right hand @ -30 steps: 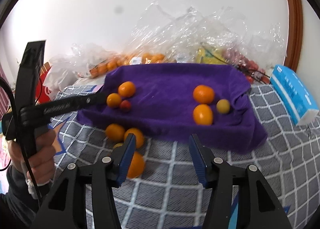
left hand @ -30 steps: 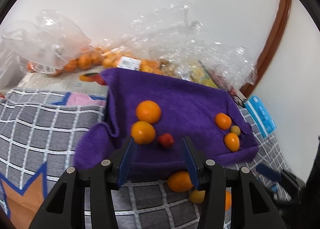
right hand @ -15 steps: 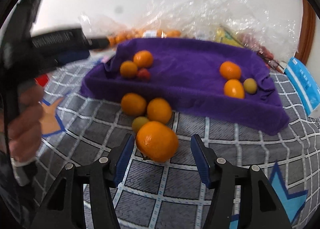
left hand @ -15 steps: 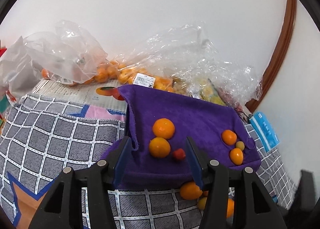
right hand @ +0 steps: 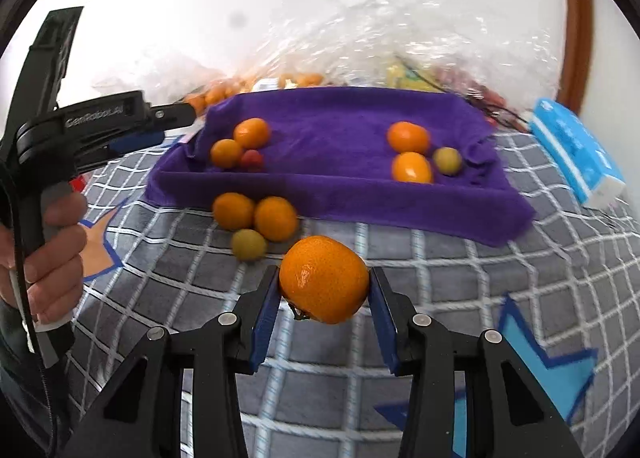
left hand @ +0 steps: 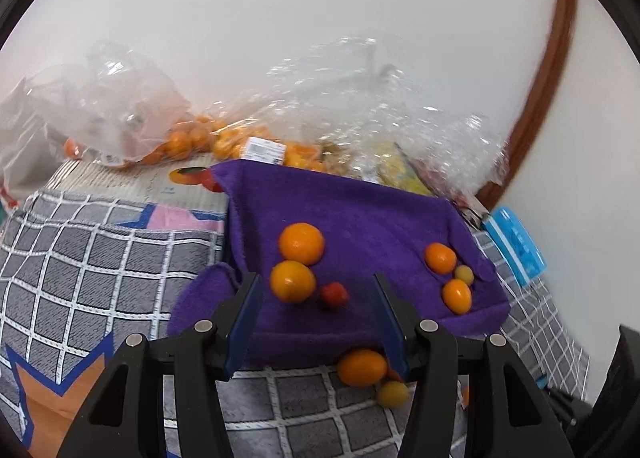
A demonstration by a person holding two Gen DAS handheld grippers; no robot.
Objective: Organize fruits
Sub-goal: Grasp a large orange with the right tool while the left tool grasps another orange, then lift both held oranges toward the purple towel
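Observation:
My right gripper [right hand: 323, 294] is shut on a large orange [right hand: 323, 278], held above the checked cloth. A purple towel [right hand: 340, 117] lies ahead; on its left sit two oranges [right hand: 239, 143] and a small red fruit [right hand: 252, 159], on its right two oranges [right hand: 410, 153] and a greenish fruit [right hand: 447, 161]. Two oranges [right hand: 256, 213] and a greenish fruit [right hand: 249, 244] lie on the cloth before the towel. My left gripper [left hand: 316, 312] is open and empty, above the towel's [left hand: 360, 217] near left edge; it also shows in the right wrist view [right hand: 132, 125].
Clear plastic bags [left hand: 360, 105] with more oranges lie behind the towel against the wall. A blue tissue pack [right hand: 576, 149] lies at the right. The grey checked cloth [right hand: 440, 298] covers the surface. A brown wooden frame [left hand: 540, 97] stands at the right.
My right gripper has closed on the large orange and lifted it. My left gripper has drifted a little closer to the towel, still open.

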